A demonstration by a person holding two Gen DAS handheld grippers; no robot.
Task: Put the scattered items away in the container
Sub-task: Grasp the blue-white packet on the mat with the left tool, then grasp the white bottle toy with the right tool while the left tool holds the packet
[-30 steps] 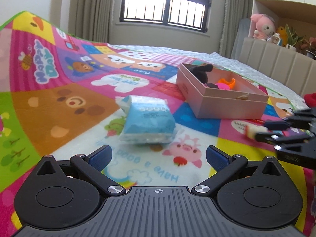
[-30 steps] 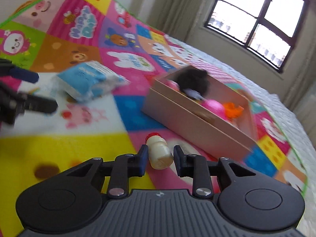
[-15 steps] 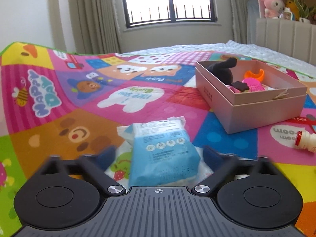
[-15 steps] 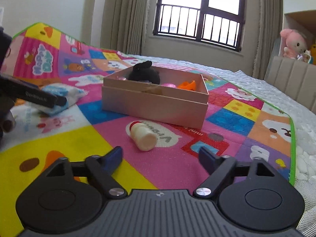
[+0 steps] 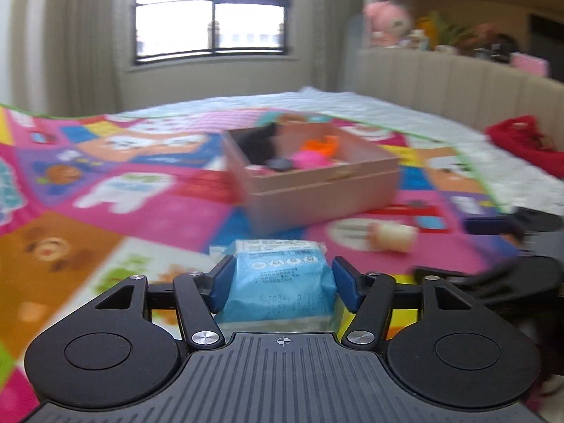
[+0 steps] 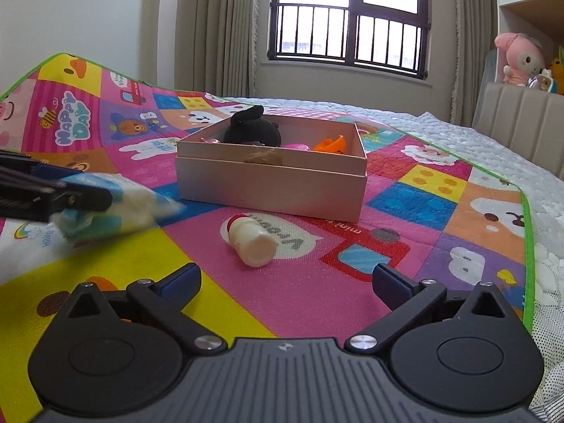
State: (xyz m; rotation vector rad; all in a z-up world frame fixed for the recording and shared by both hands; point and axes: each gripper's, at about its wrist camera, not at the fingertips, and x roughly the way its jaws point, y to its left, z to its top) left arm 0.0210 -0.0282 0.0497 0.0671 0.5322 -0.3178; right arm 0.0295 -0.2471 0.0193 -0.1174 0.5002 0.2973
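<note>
My left gripper is shut on a blue tissue pack and holds it above the play mat. The pack also shows in the right wrist view, pinched by the left gripper's fingers. The pink box lies ahead of it, holding a black plush, a pink toy and an orange toy. A small white bottle with a red cap lies on the mat in front of the box. My right gripper is open and empty, just short of the bottle.
The colourful play mat covers a bed with a white quilt at the right. A padded headboard with plush toys stands at the right. A red cloth lies on the quilt.
My left gripper has closed on the tissue pack and lifted it, turning toward the box. My right gripper let go of the bottle, opened and drew back a little.
</note>
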